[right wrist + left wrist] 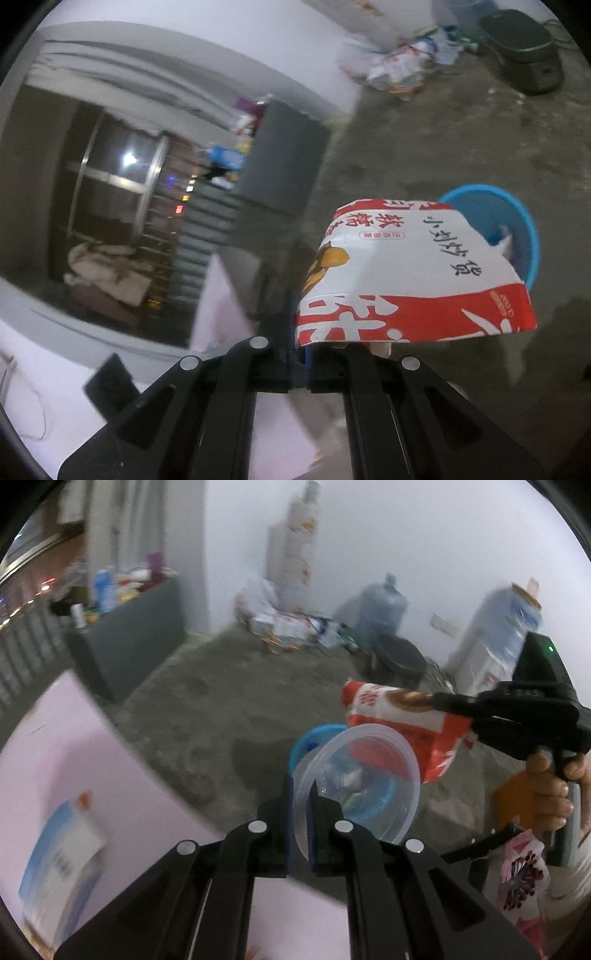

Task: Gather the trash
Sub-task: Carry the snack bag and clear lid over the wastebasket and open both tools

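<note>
Both grippers angled down toward blue bin [314, 734]: left jaws clamping clear lid [364, 775], right jaws snack bag [413, 277]

Left gripper [301, 794] pinching clear plastic lid [365, 779], right gripper [448, 705] gripping red-white snack bag [402, 720], blue bin [314, 738] below (partly hidden)

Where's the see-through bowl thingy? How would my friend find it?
Start at the grey concrete floor and find the blue bin standing on it. Just above the bin, the left tongs pinch the rim of a clear plastic container. Beside it hangs a red and white snack bag, but only the container is see-through and round.
</note>
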`<state>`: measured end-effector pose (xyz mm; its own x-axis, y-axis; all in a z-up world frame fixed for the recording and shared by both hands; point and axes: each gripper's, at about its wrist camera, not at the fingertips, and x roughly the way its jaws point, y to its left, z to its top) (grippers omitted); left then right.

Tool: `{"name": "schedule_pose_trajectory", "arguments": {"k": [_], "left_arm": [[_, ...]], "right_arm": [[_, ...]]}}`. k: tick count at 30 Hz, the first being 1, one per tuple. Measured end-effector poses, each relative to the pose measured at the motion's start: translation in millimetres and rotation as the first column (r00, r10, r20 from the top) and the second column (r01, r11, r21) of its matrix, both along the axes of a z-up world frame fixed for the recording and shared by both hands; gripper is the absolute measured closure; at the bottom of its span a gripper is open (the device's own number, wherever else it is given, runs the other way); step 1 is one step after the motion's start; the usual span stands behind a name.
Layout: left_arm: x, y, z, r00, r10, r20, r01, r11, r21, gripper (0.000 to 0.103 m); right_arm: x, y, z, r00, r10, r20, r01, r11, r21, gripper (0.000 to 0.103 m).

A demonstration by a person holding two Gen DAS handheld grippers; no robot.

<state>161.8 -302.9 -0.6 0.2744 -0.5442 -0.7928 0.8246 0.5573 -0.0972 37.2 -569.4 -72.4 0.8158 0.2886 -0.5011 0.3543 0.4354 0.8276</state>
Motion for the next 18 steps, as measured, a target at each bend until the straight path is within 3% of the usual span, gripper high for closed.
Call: {"name": "schedule_pose_trajectory", "arguments": {"k": [4, 7, 8, 10, 12, 15, 18], "left_arm": [[11, -48, -24, 0.998, -0.044, -0.042, 0.046, 0.998, 0.043, 0.097], [14, -70, -41, 0.995, -0.058, -0.075, 0.063, 0.996, 0.068, 0.097], [16, -75, -47, 0.994, -0.060, -0.090, 0.067, 0.995, 0.077, 0.097], [18, -83, -57, 0.993, -0.059, -0.106, 0.069, 0.993, 0.091, 0.097], [24, -86, -67, 0.991, -0.052, -0.126, 0.066, 0.992, 0.108, 0.097], [31, -91, -78, 0.988, -0.039, -0.148, 0.059, 0.989, 0.133, 0.097], [39, -97, -86, 0.987, -0.028, -0.156, 0.053, 0.986, 0.156, 0.097]], "right_arm": [[8, -24, -26, 0.999, -0.029, -0.031, 0.030, 0.999, 0.041, 0.099], [16, -43, -52, 0.998, -0.050, -0.044, 0.053, 0.995, 0.085, 0.091], [19, -50, -63, 0.998, -0.045, -0.035, 0.049, 0.991, 0.124, 0.082], [26, -58, -103, 0.996, -0.038, -0.077, 0.053, 0.978, 0.203, 0.044], [26, -59, -146, 0.976, -0.046, -0.212, 0.096, 0.968, 0.233, 0.044], [8, -55, -202, 0.920, -0.063, -0.388, 0.188, 0.938, 0.292, 0.044], [-18, -49, -210, 0.930, -0.104, -0.351, 0.231, 0.911, 0.341, 0.044]]}}
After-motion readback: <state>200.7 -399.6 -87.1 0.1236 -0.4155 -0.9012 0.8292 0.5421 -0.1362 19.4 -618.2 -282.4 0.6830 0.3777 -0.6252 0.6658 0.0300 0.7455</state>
